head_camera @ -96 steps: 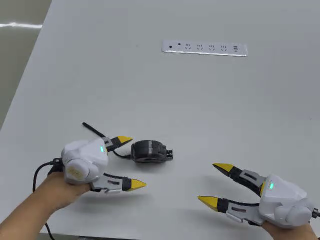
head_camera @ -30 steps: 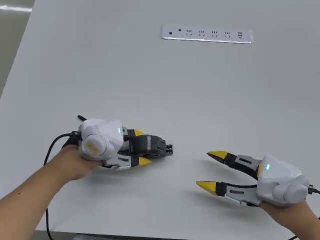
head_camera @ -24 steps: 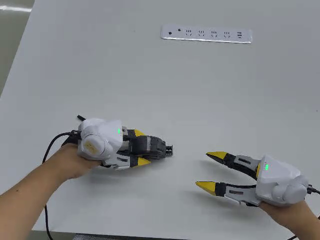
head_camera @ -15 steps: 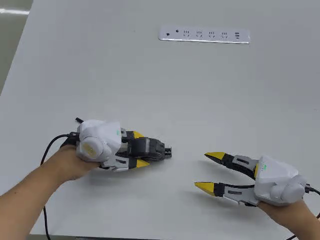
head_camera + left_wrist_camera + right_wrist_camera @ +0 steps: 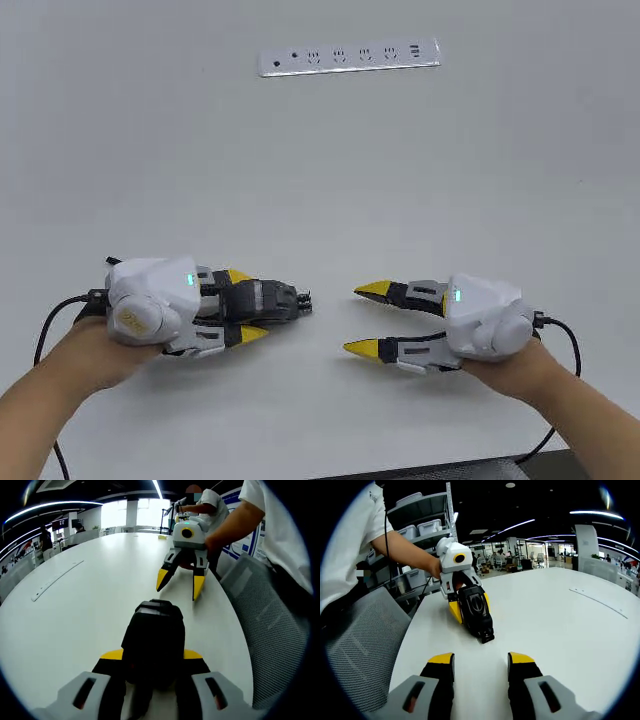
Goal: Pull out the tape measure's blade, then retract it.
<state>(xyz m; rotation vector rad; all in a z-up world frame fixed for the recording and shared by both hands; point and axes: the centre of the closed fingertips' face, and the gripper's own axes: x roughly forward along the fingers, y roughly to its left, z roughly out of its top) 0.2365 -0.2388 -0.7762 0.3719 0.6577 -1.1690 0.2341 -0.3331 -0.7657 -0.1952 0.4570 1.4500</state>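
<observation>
White workbench (image 5: 320, 180) carries the tape measure (image 5: 268, 298) near its front edge. Since a few seconds ago the left gripper (image 5: 248, 304) has clamped the case from both sides, and the right gripper (image 5: 365, 319) has come nearer — jaws apart, empty. The holding step seems done; the blade tip (image 5: 306, 299) faces the right gripper, near but apart — not yet pulled.

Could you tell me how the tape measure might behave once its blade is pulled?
The tape measure has a compact, hard-looking black case, so it should feel rigid in the left hand-held gripper. Its rounded body might twist between the jaws when pulled.
</observation>
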